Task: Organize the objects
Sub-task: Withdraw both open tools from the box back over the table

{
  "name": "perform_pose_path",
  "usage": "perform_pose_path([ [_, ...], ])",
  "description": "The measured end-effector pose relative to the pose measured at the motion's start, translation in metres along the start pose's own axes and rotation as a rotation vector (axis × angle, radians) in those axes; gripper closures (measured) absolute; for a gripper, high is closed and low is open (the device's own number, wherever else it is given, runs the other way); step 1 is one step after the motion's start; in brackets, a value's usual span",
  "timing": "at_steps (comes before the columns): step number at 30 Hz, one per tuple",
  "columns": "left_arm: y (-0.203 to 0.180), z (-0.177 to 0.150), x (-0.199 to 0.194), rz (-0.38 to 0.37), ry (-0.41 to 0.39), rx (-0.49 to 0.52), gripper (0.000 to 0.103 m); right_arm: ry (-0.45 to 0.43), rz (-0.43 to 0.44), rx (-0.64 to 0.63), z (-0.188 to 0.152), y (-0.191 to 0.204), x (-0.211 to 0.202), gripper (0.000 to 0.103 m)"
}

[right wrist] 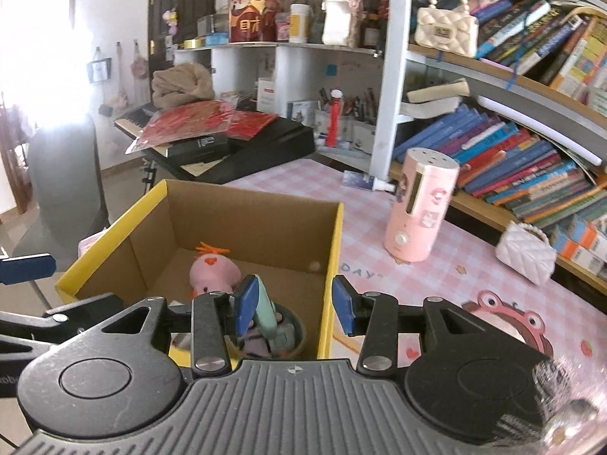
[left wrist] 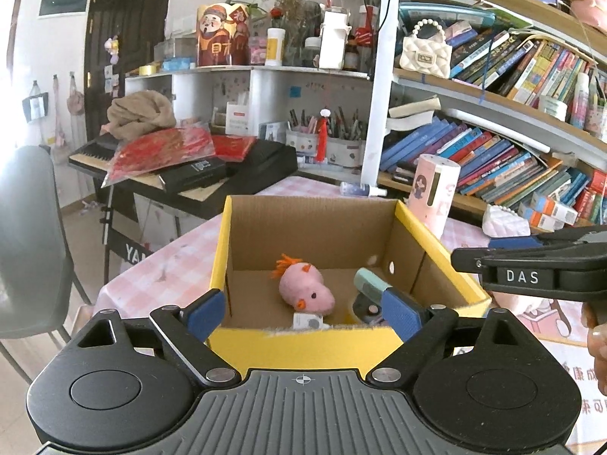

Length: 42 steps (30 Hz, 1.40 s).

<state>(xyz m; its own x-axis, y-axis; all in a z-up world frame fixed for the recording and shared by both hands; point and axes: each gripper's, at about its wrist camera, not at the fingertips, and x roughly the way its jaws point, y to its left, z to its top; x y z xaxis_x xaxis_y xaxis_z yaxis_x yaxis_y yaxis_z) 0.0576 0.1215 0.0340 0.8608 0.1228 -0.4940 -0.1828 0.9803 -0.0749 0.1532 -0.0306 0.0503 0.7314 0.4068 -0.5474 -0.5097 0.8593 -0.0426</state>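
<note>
A yellow box sits on the desk, which has a pink checked cloth. Inside the box lie a pink toy with orange hair, a small white thing and a mint green thing on a dark round thing. The left claw is wide apart over the near edge of the box, with nothing in it. The right claw is partly apart over the box's right wall and holds nothing. A pink can stands beside the box.
</note>
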Motion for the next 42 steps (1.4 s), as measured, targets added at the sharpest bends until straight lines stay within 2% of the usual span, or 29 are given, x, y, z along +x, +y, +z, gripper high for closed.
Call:
perform_pose_path([
  [4,0.004,-0.007,-0.009,0.004,0.013,0.002,0.011,0.006,-0.045,0.014,-0.014,0.005,-0.011,0.056],
  [8,0.006,-0.016,-0.017,0.020,0.032,0.014,0.010,0.012,-0.113,0.014,-0.030,0.014,-0.021,0.039],
  [11,0.009,-0.023,-0.024,0.027,0.041,0.017,0.010,0.026,-0.137,0.018,-0.043,0.020,-0.027,0.034],
  [24,0.018,-0.044,-0.046,0.043,0.084,0.013,0.010,0.084,-0.175,0.034,-0.080,0.043,-0.047,0.026],
  [32,0.016,-0.055,-0.058,0.037,0.105,0.029,0.007,0.112,-0.185,0.026,-0.096,0.054,-0.057,0.016],
  [42,0.016,-0.065,-0.071,0.028,0.112,0.035,0.007,0.128,-0.199,0.050,-0.110,0.058,-0.071,0.015],
])
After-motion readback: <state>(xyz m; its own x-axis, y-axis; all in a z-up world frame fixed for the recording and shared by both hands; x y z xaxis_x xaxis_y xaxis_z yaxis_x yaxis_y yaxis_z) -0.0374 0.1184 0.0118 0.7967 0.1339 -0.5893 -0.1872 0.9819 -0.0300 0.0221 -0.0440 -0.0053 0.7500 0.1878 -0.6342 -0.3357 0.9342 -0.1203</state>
